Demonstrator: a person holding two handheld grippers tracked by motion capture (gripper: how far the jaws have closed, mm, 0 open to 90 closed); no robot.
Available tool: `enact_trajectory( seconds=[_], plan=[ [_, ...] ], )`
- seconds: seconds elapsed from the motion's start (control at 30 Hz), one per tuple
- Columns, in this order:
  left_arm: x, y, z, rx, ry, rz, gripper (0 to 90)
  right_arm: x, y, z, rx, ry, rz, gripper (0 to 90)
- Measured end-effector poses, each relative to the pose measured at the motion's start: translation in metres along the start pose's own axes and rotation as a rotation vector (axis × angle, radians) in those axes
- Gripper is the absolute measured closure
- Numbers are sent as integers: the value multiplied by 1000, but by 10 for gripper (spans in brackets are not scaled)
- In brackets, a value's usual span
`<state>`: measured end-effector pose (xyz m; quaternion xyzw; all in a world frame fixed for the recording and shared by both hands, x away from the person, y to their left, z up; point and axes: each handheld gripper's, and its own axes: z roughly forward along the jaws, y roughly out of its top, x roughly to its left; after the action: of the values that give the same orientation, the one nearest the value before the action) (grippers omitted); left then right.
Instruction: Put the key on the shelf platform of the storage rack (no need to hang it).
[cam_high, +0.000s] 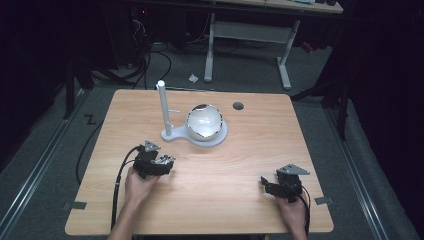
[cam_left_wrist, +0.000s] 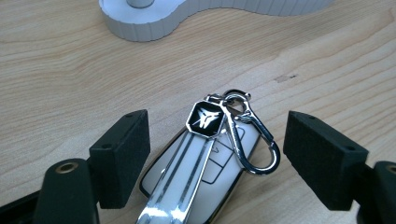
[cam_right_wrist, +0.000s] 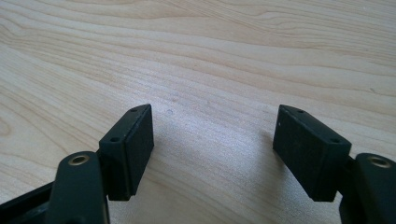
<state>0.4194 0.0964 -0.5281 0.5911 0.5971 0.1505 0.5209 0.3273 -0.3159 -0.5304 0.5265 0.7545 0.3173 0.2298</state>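
White, glossy car key fob (cam_left_wrist: 196, 172) with chrome trim, a black octagonal emblem and a polished silver carabiner clip (cam_left_wrist: 250, 140) is lying flat on the pale wood-grain table (cam_left_wrist: 70, 79), sitting between the spread jaws of the left gripper (cam_left_wrist: 233, 158). Those matte black, blocky foam-faced pads (cam_left_wrist: 123, 156) are standing wide to either side of the fob, not pressing on it. In the high view the left gripper (cam_high: 162, 162) is resting near the table's front left, with a white ribbed-edged stand (cam_high: 200, 136) beyond it, carrying a slim upright post (cam_high: 164, 107) and a shiny, rounded silver bowl (cam_high: 204, 121). Near the front right corner, the right gripper (cam_right_wrist: 212, 149) is hovering low over bare wood, its jaws likewise gaping wide with nothing between them.
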Motion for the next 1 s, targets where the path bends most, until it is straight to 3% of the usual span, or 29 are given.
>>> enact_trajectory(
  seconds=[0.23, 0.53, 0.6, 0.8, 1.0],
  plan=[
    [2, -5, 3, 29, 25, 45, 250, 0, 0, 0, 0, 0, -1, 293],
    [4, -6, 5, 31, 38, 49, 316, 0, 0, 0, 0, -1, -1, 293],
    [3, -8, 4, 31, 40, 79, 349, 0, 0, 0, 0, -1, -1, 292],
    [1, -8, 3, 27, 28, 86, 475, 0, 0, 0, 0, -1, -1, 293],
    [0, -8, 4, 22, 31, 84, 491, 0, 0, 0, -1, -2, -3, 291]
  ],
)
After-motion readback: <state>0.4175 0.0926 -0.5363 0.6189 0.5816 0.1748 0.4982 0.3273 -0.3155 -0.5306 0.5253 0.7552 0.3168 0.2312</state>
